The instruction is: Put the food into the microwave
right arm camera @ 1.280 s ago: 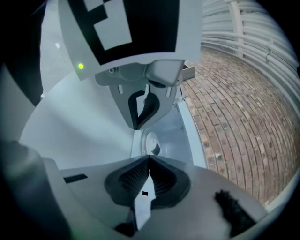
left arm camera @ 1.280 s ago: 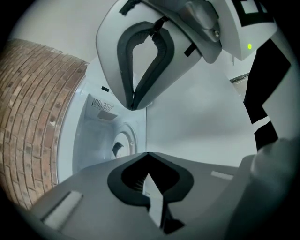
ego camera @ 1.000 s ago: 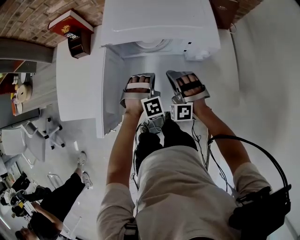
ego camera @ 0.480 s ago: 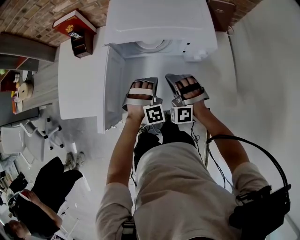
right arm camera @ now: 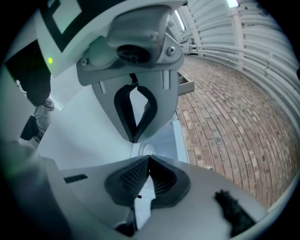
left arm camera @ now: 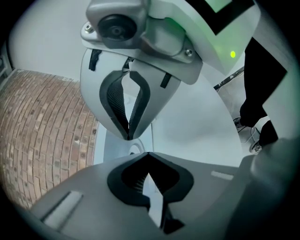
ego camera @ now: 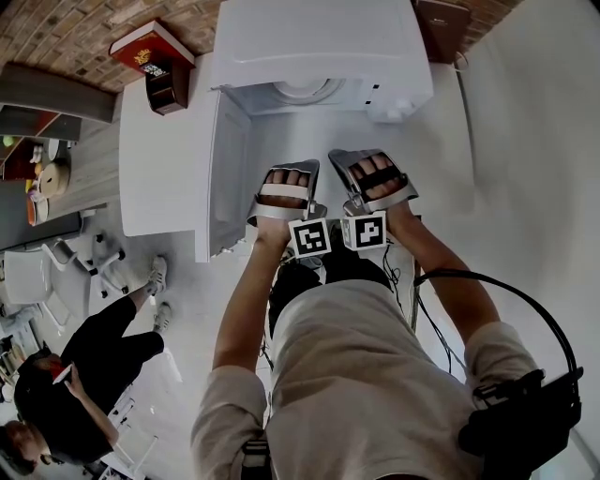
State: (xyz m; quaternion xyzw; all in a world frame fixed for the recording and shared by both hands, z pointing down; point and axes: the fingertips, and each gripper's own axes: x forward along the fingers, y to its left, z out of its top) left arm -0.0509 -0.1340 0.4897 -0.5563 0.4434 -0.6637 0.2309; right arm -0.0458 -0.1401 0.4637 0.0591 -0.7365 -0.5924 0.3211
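The white microwave (ego camera: pixel 319 47) stands at the back of the white table (ego camera: pixel 155 178). Its door (ego camera: pixel 220 178) is swung open to the left, and the round turntable (ego camera: pixel 305 90) shows inside. My left gripper (ego camera: pixel 289 165) (left arm camera: pixel 147 153) and right gripper (ego camera: pixel 367 154) (right arm camera: pixel 149 157) hover side by side over the table in front of the cavity. Both are shut, dark pads meeting, with nothing between them. No food shows in any view.
A red book (ego camera: pixel 150 52) lies on a dark stand at the table's back left corner. A brown object (ego camera: pixel 442 23) sits to the right of the microwave. A person in black (ego camera: pixel 84 366) is on the floor to my lower left, near a chair (ego camera: pixel 37 281). Brick wall behind.
Both grippers have drawn a little back from the microwave toward me, still shut. The person at lower left has walked across the floor.
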